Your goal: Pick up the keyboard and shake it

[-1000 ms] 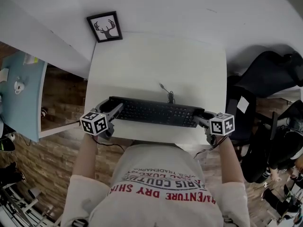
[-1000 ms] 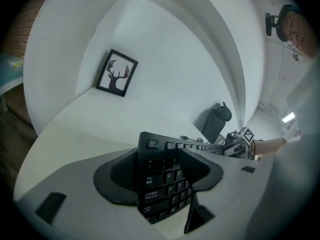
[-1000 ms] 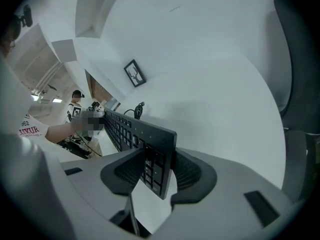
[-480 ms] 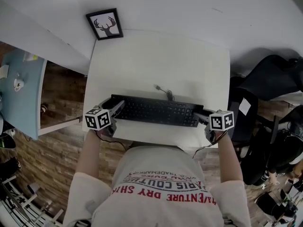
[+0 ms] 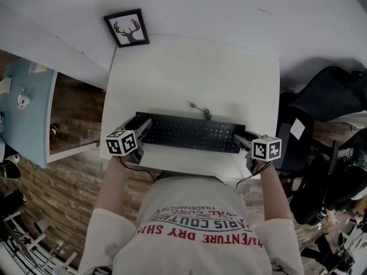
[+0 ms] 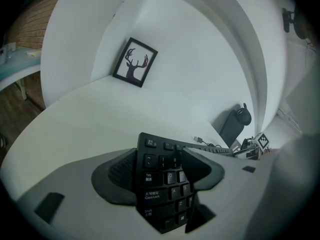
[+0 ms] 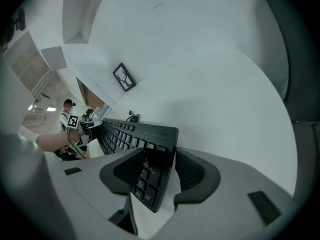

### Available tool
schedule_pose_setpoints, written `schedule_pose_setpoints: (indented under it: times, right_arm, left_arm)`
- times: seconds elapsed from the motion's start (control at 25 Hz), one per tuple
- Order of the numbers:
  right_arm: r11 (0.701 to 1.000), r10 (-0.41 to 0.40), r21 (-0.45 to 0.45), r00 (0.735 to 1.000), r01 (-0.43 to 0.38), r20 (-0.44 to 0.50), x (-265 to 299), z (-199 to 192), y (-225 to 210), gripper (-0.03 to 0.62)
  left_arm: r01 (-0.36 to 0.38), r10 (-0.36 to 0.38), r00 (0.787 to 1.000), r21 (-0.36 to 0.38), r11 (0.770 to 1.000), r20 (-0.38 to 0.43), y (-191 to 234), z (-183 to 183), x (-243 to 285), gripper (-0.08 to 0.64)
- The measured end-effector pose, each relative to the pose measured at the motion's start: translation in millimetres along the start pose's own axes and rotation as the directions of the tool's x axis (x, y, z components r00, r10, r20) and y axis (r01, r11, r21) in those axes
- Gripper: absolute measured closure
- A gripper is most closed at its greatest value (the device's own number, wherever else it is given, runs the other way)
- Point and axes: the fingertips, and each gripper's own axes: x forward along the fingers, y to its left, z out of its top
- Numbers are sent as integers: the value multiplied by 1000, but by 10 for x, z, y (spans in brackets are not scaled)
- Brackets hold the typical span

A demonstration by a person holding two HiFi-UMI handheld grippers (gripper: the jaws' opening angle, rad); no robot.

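Left gripper (image 6: 161,170) had its jaws spread really wide, and they'd just been opening a touch more. The left end of the keyboard (image 5: 189,134) sat between them, with the Tab and Caps Lock keys right there in the gap. The jaws looked loose round it rather than squeezing.

Same deal with the right gripper (image 7: 161,174): jaws a fair way apart and just been opening too, with the keyboard's right end between them. A sliver of white showed between the keyboard's edge and one jaw, so no real pinch there.

The keyboard lay flat on the white table (image 5: 195,73), close to the near edge, stretched crosswise in front of the person. Its cable (image 5: 199,110) curled off the back edge onto the tabletop. A framed deer picture (image 5: 125,28) stood at the far left corner by the wall, well apart from the keyboard. There was a black chair (image 5: 327,96) off to the right of the table and a light blue desk (image 5: 23,113) off to the left.

Both forearms, left (image 5: 109,191) and right (image 5: 274,193), reached forward, one to each end of the keyboard. The grippers angled downward and in toward it. The left cube (image 5: 121,142) and right cube (image 5: 266,148) sat just behind the jaws, facing up at the head view.
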Motion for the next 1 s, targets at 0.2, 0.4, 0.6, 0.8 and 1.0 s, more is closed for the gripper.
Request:
schedule_pose_setpoints:
  times: [0.2, 0.4, 0.6, 0.8, 1.0]
  right_arm:
    - [990, -117, -74, 992, 120, 53, -36, 24, -41, 370]
    - [985, -161, -44, 984, 165, 82, -94, 35, -75, 344]
    - [976, -201, -37, 953, 215, 227, -309, 284, 36, 344]
    - [937, -236, -158, 900, 310, 367, -535, 608, 370, 454]
    - [908, -237, -190, 829, 375, 506, -674, 921, 843, 560]
  left_arm:
    - [18, -18, 1000, -16, 1000, -3, 29, -7, -1, 284]
    - [19, -19, 1000, -8, 1000, 4, 44, 50, -78, 284]
    - [3, -8, 998, 69, 998, 64, -23, 248, -306, 284]
    - [-48, 41, 994, 61, 997, 105, -139, 461, -530, 416]
    - [-62, 42, 980, 98, 993, 195, -463, 762, -692, 502]
